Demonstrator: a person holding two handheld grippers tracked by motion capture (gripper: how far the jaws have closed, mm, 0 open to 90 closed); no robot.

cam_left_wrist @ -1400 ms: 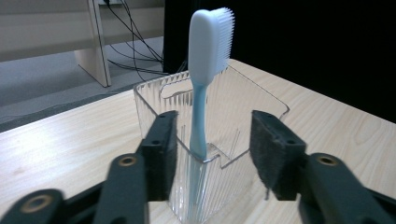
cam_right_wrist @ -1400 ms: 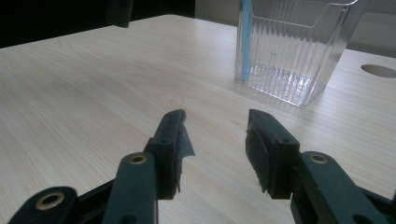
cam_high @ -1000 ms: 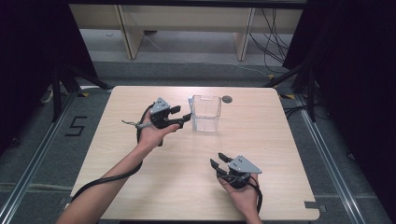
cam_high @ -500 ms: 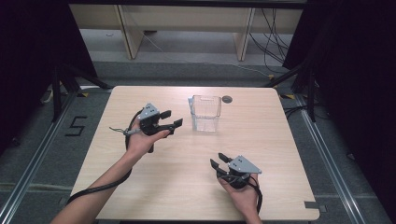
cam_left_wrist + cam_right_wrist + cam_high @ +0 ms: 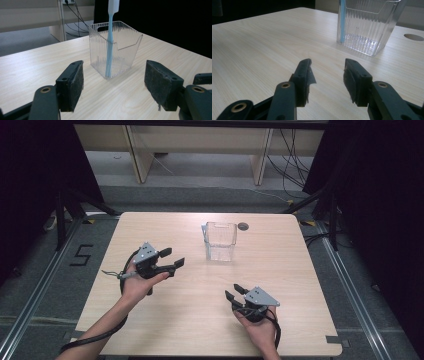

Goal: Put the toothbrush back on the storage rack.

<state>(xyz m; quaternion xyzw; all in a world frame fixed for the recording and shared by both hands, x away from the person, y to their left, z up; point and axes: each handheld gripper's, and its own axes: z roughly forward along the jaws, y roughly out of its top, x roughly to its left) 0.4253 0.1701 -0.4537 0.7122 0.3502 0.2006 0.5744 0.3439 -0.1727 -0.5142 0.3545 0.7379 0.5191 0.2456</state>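
Toothbrush (image 5: 109, 42) stands upright in the clear holder (image 5: 220, 241) near the tabletop's (image 5: 165, 330) far edge, so I judge the placing done and would back straight off, keeping clear of the holder. Left tool (image 5: 171, 259), its jaws just opened, is spread wide and empty. Right tool (image 5: 327, 75), near the front edge, gapes empty too.

Evenly lit table (image 5: 200, 320), dark surroundings, soft shadows, gripper views slightly blurred
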